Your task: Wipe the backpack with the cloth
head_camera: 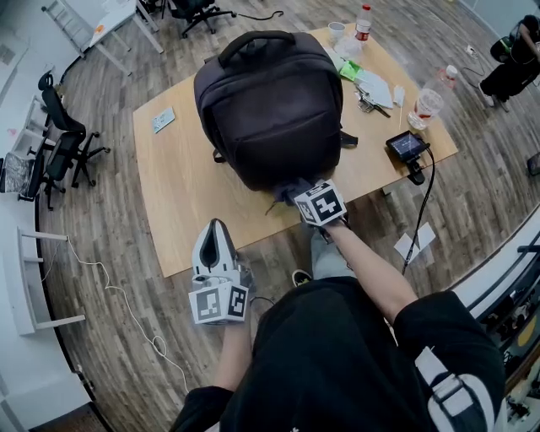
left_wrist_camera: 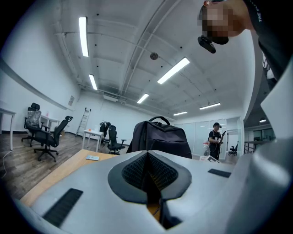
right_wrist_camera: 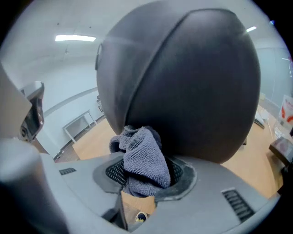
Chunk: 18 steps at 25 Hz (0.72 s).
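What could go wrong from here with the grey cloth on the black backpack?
1. The upright black fabric backpack has no support: the left hand-held gripper is shut, empty and off the wooden table. A push could slide or tip it towards the clear red-capped bottle behind.
2. The right hand-held gripper pinches the bunched grey terry cloth by one end; it may pull loose.

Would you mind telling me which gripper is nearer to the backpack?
Right. The right gripper, shut on the cloth, is at the backpack, low on its near side; the left gripper, shut and empty, hangs back by the table edge, apart from it.
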### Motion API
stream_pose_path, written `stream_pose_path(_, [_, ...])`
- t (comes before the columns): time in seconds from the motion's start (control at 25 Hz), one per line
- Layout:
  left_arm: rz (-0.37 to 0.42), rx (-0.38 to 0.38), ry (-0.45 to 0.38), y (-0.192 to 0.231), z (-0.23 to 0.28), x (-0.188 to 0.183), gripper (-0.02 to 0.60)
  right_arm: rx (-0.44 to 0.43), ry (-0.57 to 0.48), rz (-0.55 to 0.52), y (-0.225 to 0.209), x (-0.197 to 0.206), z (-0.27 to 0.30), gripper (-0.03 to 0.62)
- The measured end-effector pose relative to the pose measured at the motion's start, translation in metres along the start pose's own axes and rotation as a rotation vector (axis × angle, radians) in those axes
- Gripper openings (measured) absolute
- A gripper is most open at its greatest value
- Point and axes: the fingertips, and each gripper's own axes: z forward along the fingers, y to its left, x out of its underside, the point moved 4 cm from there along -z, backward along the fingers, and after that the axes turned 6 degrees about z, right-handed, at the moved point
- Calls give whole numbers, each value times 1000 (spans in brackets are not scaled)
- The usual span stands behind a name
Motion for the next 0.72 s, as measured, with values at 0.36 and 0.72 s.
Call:
stream_pose_path(0.36, [-10, 40, -20, -13, 1, -1, 15, -139, -147, 95, 21, -69, -63, 155])
stream_pose_path(0.72, [-1, 41, -39, -14, -2, -8, 15, -154, -361, 26, 29, -160, -109, 155])
